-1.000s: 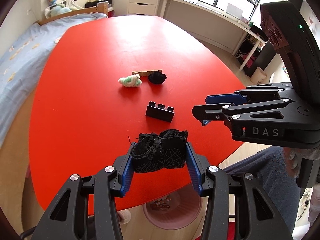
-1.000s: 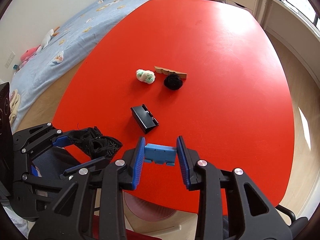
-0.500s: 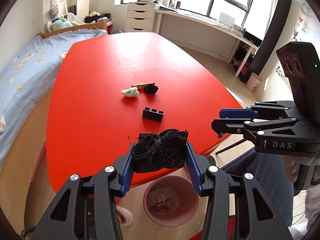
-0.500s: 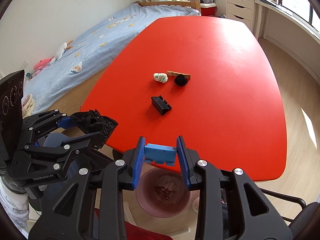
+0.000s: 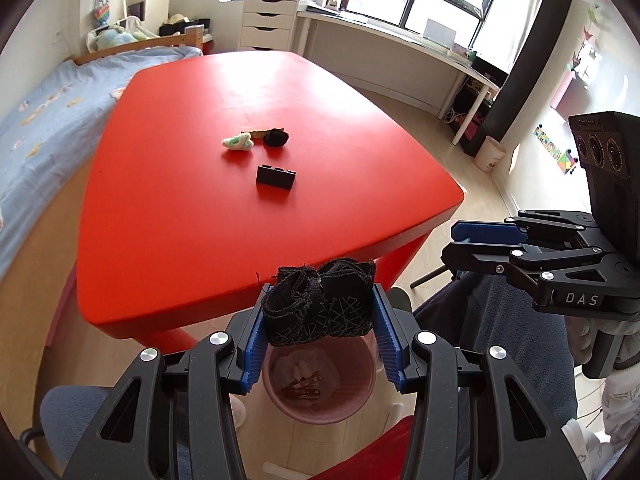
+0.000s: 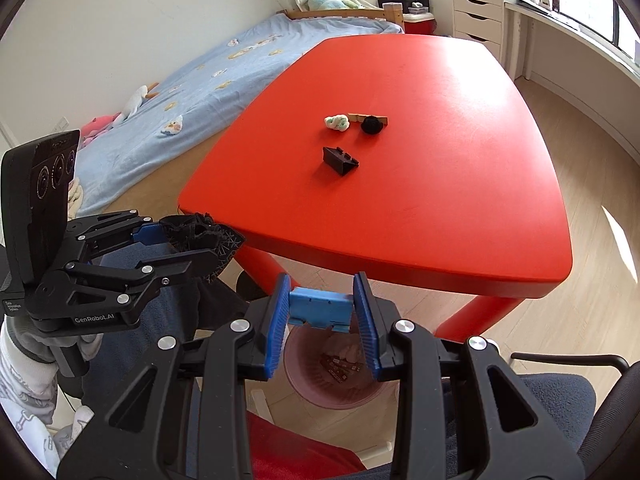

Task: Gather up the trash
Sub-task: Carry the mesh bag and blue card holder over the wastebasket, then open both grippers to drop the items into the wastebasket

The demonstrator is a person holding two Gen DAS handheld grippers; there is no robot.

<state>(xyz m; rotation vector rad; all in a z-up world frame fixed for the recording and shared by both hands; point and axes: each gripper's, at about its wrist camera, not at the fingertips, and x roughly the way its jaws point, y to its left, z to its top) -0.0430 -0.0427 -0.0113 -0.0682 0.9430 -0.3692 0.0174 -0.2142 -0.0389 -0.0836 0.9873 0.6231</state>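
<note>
Two pieces of trash are in hand, and four remain on the red bench (image 5: 168,216). From the left wrist view, the left gripper (image 5: 320,328) has its fingers clenched on a wad of black fabric (image 5: 320,304), hanging off the bench's near edge and roughly above the pink bin (image 5: 362,394) on the floor, which already holds some scraps. On the bench lie a black plastic piece (image 5: 275,178), a green-white wad (image 5: 238,143), a black ball (image 5: 275,137) and a thin brown strip (image 5: 256,133) behind them, all well apart from both grippers.

From the right wrist view, the right gripper (image 6: 322,312) has its fingers clamped on a blue block (image 6: 320,310), also held over the bin (image 6: 298,384). The left gripper (image 6: 192,246) hangs just beside it to the left. Judging by this, the drop is the step in hand; four items are left to fetch. The bench leg (image 6: 266,266) stands near the bin, and a chair (image 6: 568,396) crowds the right side.
</note>
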